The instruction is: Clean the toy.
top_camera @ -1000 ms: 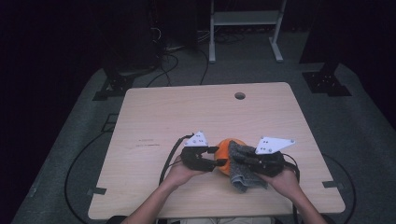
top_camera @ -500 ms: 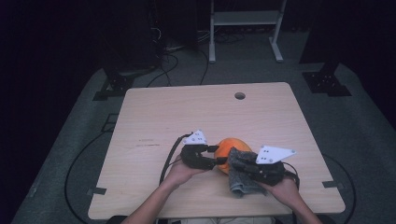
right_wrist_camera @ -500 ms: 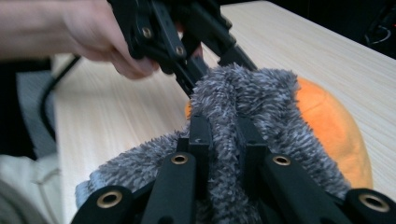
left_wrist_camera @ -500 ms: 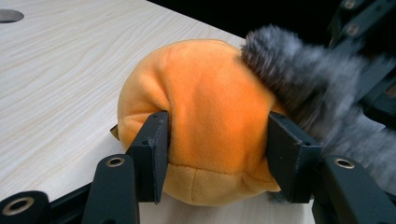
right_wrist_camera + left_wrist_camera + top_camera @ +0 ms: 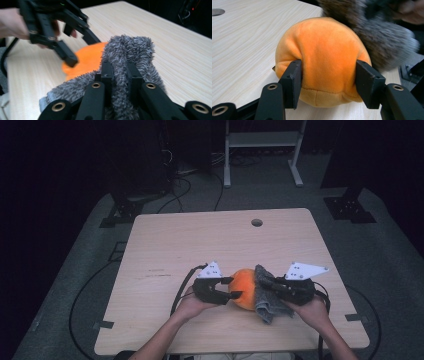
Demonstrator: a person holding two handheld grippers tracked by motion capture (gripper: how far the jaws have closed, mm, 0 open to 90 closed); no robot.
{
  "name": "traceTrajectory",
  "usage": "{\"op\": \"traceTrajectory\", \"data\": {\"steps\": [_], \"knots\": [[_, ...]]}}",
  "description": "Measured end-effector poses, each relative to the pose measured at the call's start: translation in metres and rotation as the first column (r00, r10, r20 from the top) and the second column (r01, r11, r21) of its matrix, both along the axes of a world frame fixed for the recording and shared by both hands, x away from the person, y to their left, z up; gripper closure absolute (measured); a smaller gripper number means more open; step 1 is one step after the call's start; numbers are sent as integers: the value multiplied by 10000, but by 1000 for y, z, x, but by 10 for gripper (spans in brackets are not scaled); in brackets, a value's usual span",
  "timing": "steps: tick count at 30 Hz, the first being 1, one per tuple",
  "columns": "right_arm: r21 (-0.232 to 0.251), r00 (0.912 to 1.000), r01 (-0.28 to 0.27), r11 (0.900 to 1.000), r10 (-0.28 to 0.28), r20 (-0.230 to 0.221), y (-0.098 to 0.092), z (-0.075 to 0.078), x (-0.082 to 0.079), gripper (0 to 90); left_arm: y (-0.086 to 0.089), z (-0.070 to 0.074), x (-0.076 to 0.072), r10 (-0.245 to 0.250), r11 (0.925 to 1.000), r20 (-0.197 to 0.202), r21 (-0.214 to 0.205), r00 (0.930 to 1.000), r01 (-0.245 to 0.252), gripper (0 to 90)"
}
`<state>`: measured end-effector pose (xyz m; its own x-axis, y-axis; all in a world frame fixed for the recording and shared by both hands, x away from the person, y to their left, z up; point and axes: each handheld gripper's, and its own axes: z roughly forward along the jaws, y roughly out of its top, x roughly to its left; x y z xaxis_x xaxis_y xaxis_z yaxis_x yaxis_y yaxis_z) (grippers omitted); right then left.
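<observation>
Orange plush ball: the round, soft orange plush ball (image 5: 244, 287) is sitting on the pale wood-grain bench (image 5: 200, 245), near your edge and about midway between your two hands.
Left gripper: your left gripper (image 5: 233, 287) is lying nearly level, pointing across at the ball from its left in the high view.
Left jaws: in the left gripper view the two black jaws are pressing into the ball (image 5: 322, 60) on either side, denting the plush; they are standing partly open around it and have just been easing a little wider, with the ball between them.
Grey cloth: the shaggy grey fleece cloth (image 5: 267, 295) is draping against the right side of the ball and trailing down onto the bench toward you.
Right gripper: your right gripper (image 5: 265, 284) is coming in from the right, level with the ball.
Right jaws: in the right gripper view the jaws are clamping tight on a fold of the cloth (image 5: 130, 57), with almost no gap between them.
Cloth and ball: the cloth is touching the ball (image 5: 86, 61), whose orange is showing just behind the pinched fold.
Bench hole: a small round hole (image 5: 257, 222) is sitting well apart, toward the far edge.
</observation>
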<state>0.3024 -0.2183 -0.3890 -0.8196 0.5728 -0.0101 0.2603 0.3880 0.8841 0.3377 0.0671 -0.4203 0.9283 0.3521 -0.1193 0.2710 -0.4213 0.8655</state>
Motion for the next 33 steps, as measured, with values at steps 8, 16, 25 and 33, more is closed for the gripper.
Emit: {"op": "traceTrajectory", "data": {"steps": [8, 16, 25, 33], "knots": [[-242, 9990, -3, 9997, -8, -446, -3, -21, -4, 796, 3, -12, 11, 292, 9993, -1657, -188, 9857, -328, 98], [-201, 9965, -837, 9963, 837, -7, 9, 10, -14, 795, -7, -1, -8, -476, 9987, 297, 177, 9984, 471, 364], [-640, 9935, -1137, 9914, 1140, 0, 19, 0, -15, 796, -6, -5, -14, -852, 9920, 1000, 1016, 9913, 751, 339], [-166, 9985, -221, 9996, 213, -495, -7, -17, -7, 793, 3, -2, -5, -416, 9979, 474, 514, 9980, 392, 218]]}}
